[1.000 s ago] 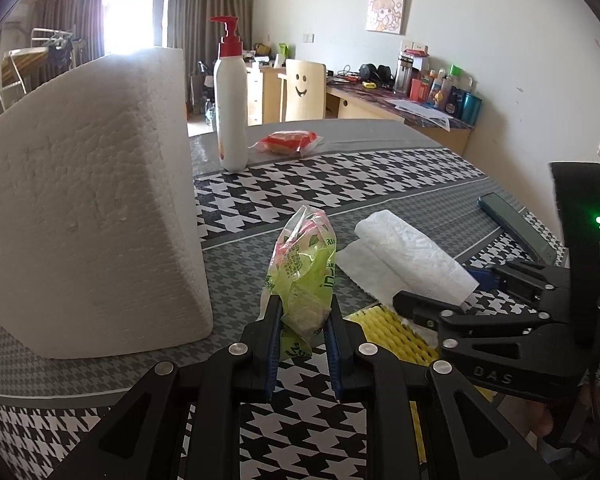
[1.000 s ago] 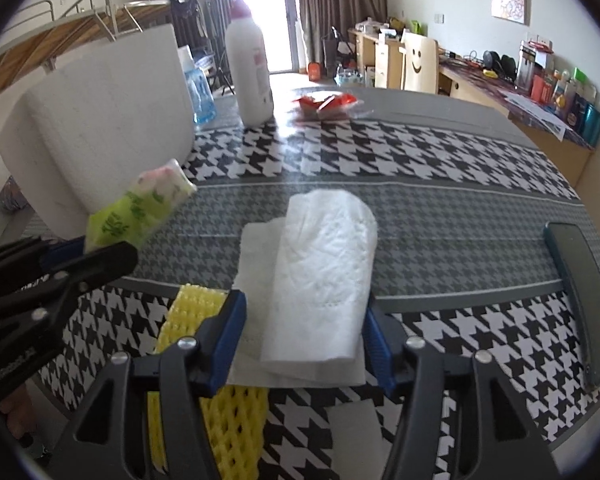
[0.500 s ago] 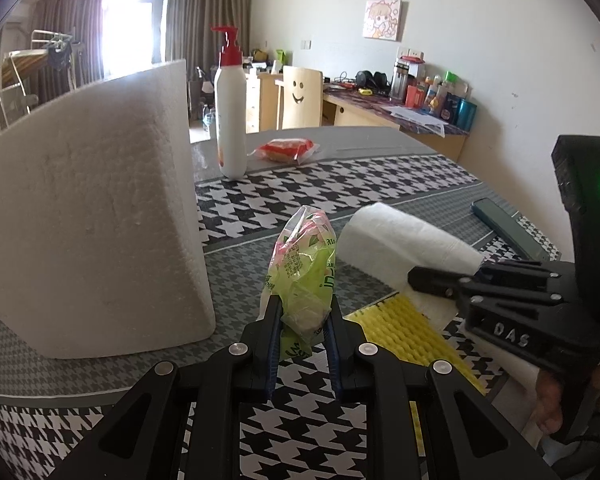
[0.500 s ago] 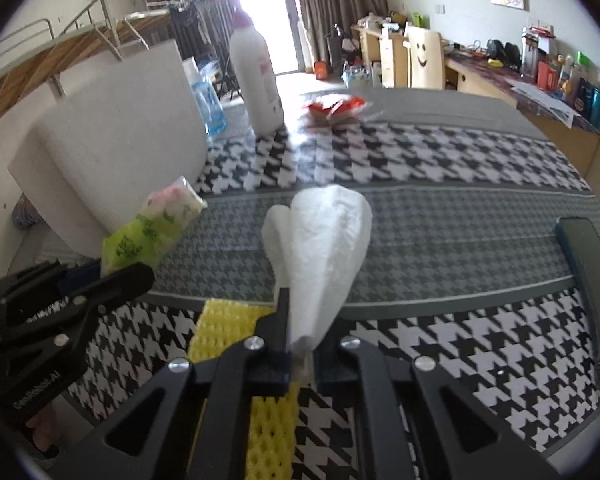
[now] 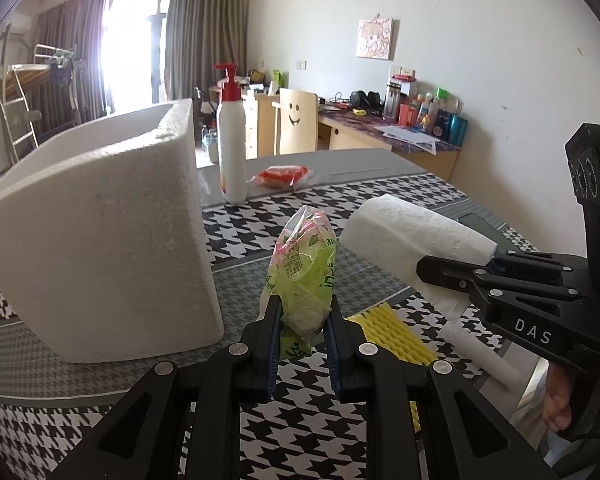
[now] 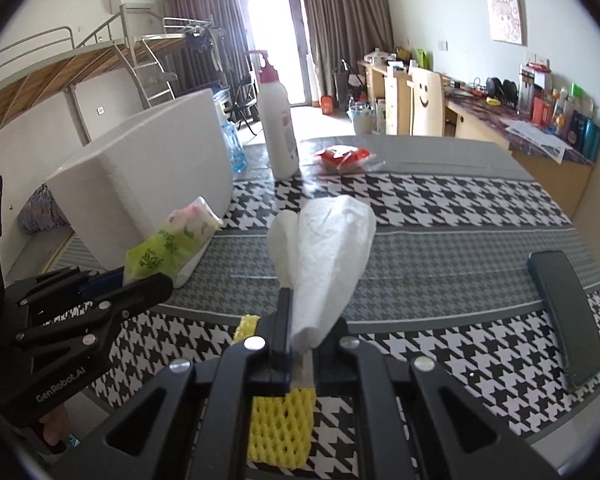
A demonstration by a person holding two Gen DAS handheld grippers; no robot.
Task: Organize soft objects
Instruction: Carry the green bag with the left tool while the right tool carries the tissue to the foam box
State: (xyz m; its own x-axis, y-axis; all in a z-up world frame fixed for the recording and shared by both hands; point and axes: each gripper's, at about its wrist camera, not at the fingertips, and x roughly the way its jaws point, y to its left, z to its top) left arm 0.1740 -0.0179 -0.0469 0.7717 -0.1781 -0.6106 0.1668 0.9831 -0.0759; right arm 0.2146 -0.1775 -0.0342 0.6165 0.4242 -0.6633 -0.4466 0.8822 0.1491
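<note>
The right gripper has just closed on the folded white paper towel. A second ago its jaws stood wide on either side of the towel as it lay flat on the black-and-white houndstooth tablecloth. Now they pinch its near end, and the towel stands bunched and lifted at the centre of the right wrist view.

The left gripper stays clamped on the green and pink plastic tissue packet, held clear of the cloth at the middle of the left wrist view, as before.

The yellow foam net sleeve is still on the table at the bottom centre.

With both soft things in hand and raised, the pick-up looks done. Carrying them to the big white foam box at the left seems the likely next step.
</note>
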